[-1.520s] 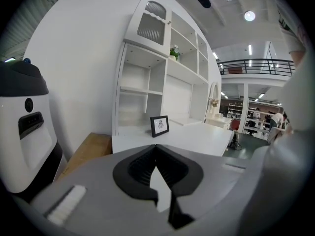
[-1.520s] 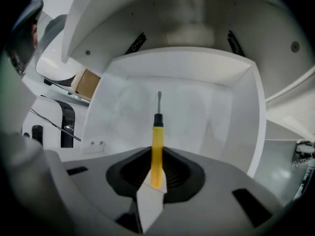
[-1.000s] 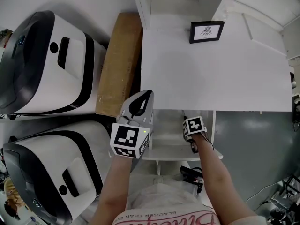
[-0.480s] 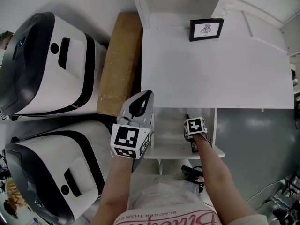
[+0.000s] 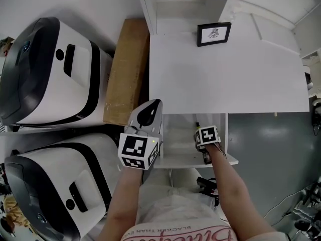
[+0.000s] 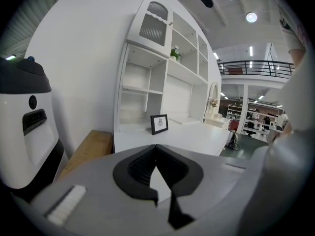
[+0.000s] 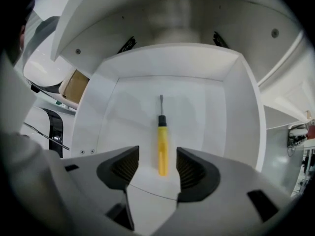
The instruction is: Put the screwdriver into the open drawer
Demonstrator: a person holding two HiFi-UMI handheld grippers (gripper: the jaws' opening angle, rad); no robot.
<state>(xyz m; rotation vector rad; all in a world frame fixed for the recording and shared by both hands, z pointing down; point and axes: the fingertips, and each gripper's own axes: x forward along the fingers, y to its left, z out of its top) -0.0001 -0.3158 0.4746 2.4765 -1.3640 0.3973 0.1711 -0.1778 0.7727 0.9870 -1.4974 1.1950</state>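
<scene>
Lying in 1 drawer (image 7: 197, 112), frame centre: 1 screwdriver (image 7: 162, 146). Spreading right gripper (image 7: 157, 161) jaws clear of it; pressing left gripper (image 6: 156, 150) jaws together.

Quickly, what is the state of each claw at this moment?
Left claw: closed, holding nothing.
Right claw: open, its jaws have just been opening; the screwdriver lies free between them in the drawer.
</scene>
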